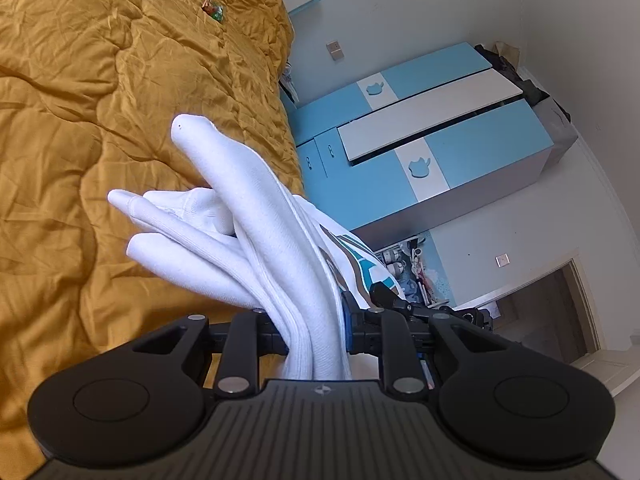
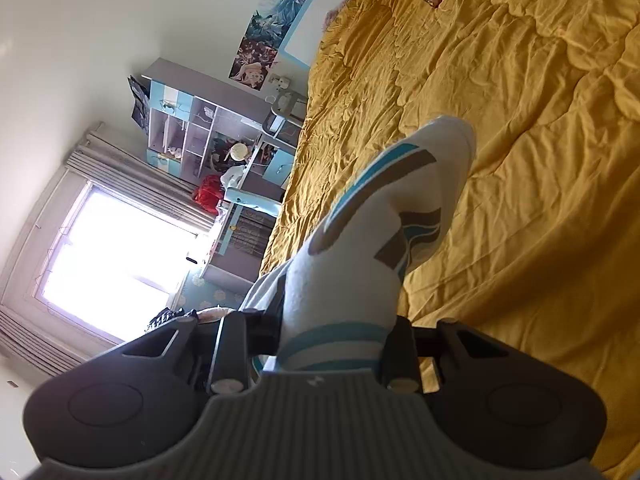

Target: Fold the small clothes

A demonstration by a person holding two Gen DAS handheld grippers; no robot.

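1. The white socks (image 1: 256, 216) are off the bed, bunched lengthwise and held in the air above the mustard quilt (image 1: 80, 120). Several tubes of cloth fan out forward from the left gripper (image 1: 316, 336), their toe ends free and drooping toward the quilt.
2. The far end of the same bundle, the cuff part with teal and brown stripes (image 2: 384, 208), sits in the right gripper (image 2: 332, 340). Whether this is one pair or more I cannot say for sure; the layers overlap too much to count.
3. Left jaws: clenched on the white cloth, which passes straight between them.
4. Right jaws: grasping the striped cuff section, with cloth filling the gap between them.
5. Done so far, as I judge it: the socks are gathered and laid roughly one along another, and both ends are gripped. No neat fold or tuck shows yet; the cloth is loose and uneven.
6. Left to do: bring the two ends together or roll them, then set the bundle down flat on the quilt. The task looks to be in its early-to-middle part.
7. Around the quilt: it is wrinkled and bare of other clothes in view, with only a small colourful item (image 1: 212, 8) lying far up it. Beyond its edge stand a blue and white wardrobe (image 1: 432, 128) and, on the other side, a desk with shelves (image 2: 208, 132) by a bright window (image 2: 116, 244).
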